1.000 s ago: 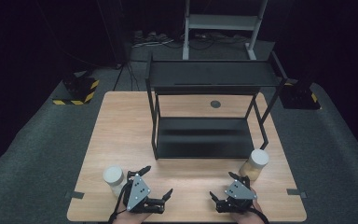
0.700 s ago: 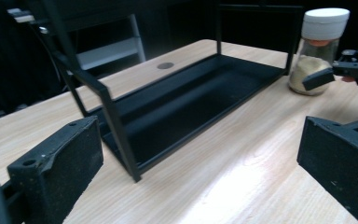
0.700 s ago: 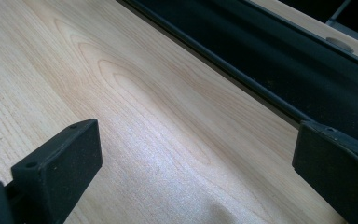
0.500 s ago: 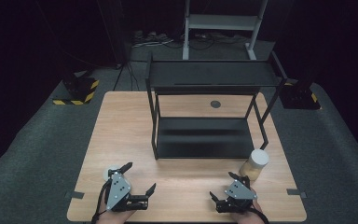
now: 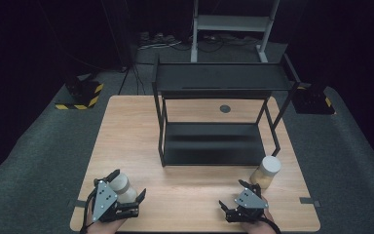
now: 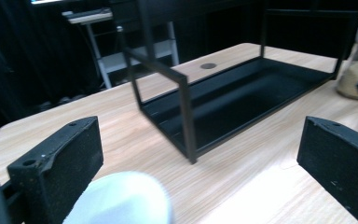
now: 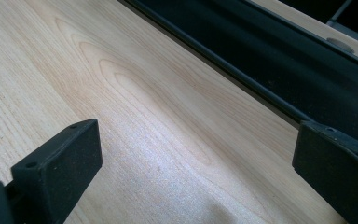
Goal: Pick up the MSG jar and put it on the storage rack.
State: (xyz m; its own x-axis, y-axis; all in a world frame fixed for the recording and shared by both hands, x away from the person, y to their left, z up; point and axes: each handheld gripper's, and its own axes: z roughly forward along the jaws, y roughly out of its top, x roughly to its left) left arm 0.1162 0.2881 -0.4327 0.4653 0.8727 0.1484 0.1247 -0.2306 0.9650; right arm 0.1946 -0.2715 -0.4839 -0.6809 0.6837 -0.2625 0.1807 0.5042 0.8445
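With the left tool (image 5: 126,200) spread wide around the white-capped jar (image 5: 120,187) near the front left corner of the surface (image 5: 126,131), the grab looks ready but not made. In the left gripper view the lid (image 6: 121,198) sits nearer one pad than the other, so I'd centre it first, then squeeze on the body below the lid. The right tool (image 5: 236,207) gapes open over bare wood, the second jar (image 5: 267,171) just beyond it beside the black rack (image 5: 214,146).
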